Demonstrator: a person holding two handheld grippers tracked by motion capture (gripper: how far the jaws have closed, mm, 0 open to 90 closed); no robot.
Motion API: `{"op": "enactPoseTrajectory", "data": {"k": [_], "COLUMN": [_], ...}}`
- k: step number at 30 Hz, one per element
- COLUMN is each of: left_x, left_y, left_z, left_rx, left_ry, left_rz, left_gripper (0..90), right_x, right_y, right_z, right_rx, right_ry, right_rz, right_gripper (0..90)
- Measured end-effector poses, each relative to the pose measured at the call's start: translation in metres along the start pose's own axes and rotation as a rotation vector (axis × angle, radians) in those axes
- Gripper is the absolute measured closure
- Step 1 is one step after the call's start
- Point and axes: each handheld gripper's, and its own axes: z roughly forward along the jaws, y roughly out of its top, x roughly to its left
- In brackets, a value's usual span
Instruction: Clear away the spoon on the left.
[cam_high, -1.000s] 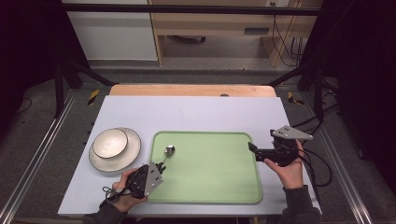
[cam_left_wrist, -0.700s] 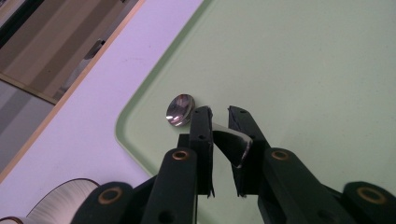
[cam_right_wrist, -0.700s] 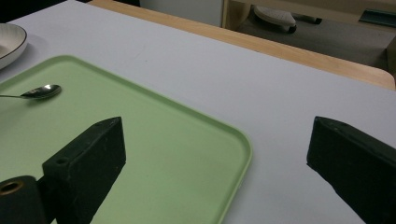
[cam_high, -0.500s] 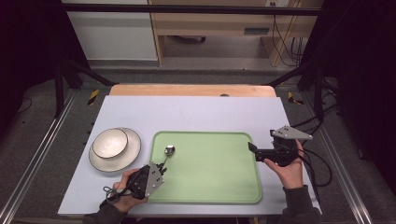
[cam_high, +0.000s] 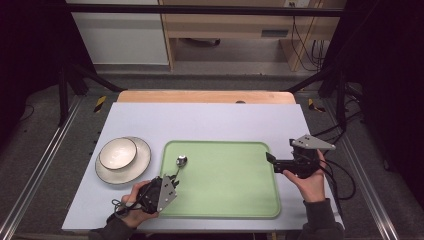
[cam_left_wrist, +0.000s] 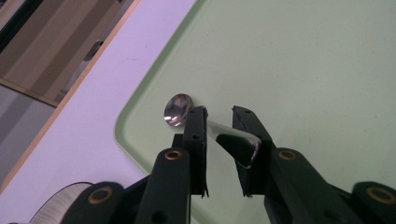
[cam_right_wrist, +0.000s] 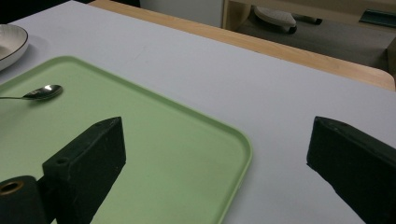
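My left gripper (cam_left_wrist: 219, 116) has just been opening, its jaws now narrowly apart around the handle of the small shiny metal spoon (cam_high: 179, 163), which lies at the far left of the pale green plastic tray (cam_high: 225, 210). I should lift straight off without nudging it. My right gripper (cam_high: 270, 159) hangs wide and empty. No writing is readable.

My left gripper (cam_high: 167, 186) has its jaws just easing apart; my right gripper (cam_high: 272, 160) holds level, jaws spread wide.

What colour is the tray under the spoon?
Light green tray, clearest in the high view; spoon is shiny silver.
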Motion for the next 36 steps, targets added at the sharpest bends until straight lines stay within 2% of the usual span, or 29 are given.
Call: {"op": "enactPoseTrajectory", "data": {"k": [9, 17, 24, 36], "left_x": [-0.0026, -0.005, -0.0056, -0.0053], "left_y": [0.001, 0.0015, 0.0013, 0.0003], "left_z": [0.0022, 0.0044, 0.0065, 0.0099], "left_rx": [0.02, 0.032, 0.047, 0.061], "left_ry": [-0.003, -0.01, -0.017, -0.026], "left_rz": [0.031, 0.042, 0.05, 0.032], "left_gripper": [72.9, 68.9, 62.0, 47.6], "right_x": [-0.0005, -0.0002, -0.0001, 0.0], "right_y": [0.0001, 0.0003, 0.0002, 0.0001], "right_z": [-0.0008, -0.0009, -0.0004, 0.0], "right_rx": [0.001, 0.001, 0.002, 0.002], "right_ry": [0.0, 0.001, -0.001, -0.001], "right_rz": [-0.004, -0.003, -0.002, -0.002], "right_gripper": [4.8, 4.8, 4.8, 4.8]}}
